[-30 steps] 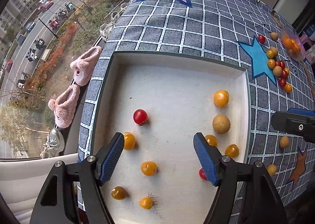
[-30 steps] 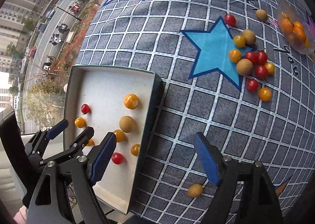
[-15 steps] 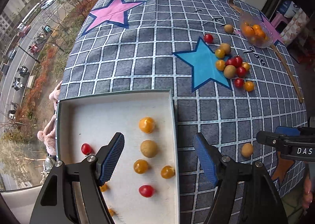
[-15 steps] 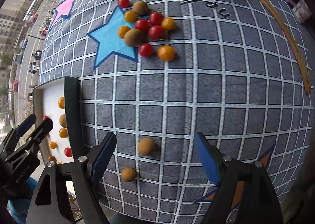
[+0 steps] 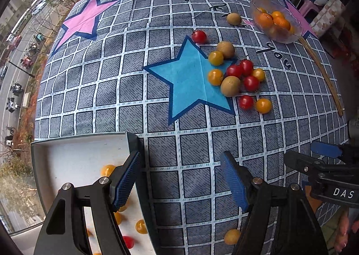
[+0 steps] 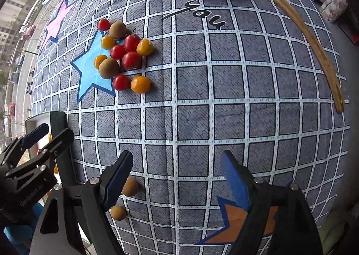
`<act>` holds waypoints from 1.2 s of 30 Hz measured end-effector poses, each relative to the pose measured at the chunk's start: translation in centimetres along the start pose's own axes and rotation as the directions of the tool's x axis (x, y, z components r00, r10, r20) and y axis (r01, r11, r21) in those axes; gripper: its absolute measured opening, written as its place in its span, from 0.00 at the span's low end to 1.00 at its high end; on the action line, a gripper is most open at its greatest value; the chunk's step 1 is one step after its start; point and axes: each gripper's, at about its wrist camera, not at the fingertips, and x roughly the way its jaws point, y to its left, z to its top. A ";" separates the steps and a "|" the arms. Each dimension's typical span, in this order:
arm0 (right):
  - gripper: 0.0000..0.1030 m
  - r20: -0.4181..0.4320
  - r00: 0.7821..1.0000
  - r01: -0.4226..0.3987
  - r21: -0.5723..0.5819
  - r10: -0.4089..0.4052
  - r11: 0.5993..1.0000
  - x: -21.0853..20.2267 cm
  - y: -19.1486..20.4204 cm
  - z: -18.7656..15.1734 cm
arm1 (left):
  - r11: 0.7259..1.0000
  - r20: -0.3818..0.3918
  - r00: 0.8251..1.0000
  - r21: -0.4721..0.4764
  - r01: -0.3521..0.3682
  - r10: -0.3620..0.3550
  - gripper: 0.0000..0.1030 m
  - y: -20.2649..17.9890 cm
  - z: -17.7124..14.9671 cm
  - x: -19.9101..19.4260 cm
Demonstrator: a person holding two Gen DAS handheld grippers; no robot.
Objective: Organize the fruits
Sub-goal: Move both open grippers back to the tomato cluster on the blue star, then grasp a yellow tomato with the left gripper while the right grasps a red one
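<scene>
fruit heaped by the blue star

we see the fruit pile (image 5: 235,75) – red and yellow tomatoes, brown fruits – at the blue star (image 5: 190,80) edge. nearer us from the star, the white tray (image 5: 74,160) holds several. our left gripper (image 5: 180,183) is spread over bare cloth; our right gripper (image 6: 177,178) is closing on nothing – a brown fruit (image 6: 131,186) beside its finger.

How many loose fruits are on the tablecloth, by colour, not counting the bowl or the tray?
Red fruits: 5
Yellow fruits: 4
Brown fruits: 5
Total: 14
</scene>
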 end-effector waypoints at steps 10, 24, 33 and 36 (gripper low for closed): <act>0.65 0.028 0.997 -0.079 0.010 0.078 0.997 0.8 1.6 4.6 | 0.999 -0.001 1.000 -0.035 -0.016 0.016 0.72 -0.4 1.1 1.5; 0.53 0.041 0.994 -0.105 -0.021 0.106 0.994 2.7 3.6 8.8 | 1.000 0.027 1.000 0.014 0.002 -0.003 0.72 0.3 6.1 4.3; 0.36 0.045 0.995 -0.089 -0.083 0.093 0.993 2.9 4.1 10.3 | 0.997 0.029 1.000 0.078 -0.002 0.000 0.72 -1.2 8.3 5.6; 0.34 0.046 0.993 -0.109 -0.069 0.112 0.992 2.7 3.5 10.1 | 0.996 0.039 0.999 0.086 0.004 -0.007 0.72 -1.2 8.6 5.6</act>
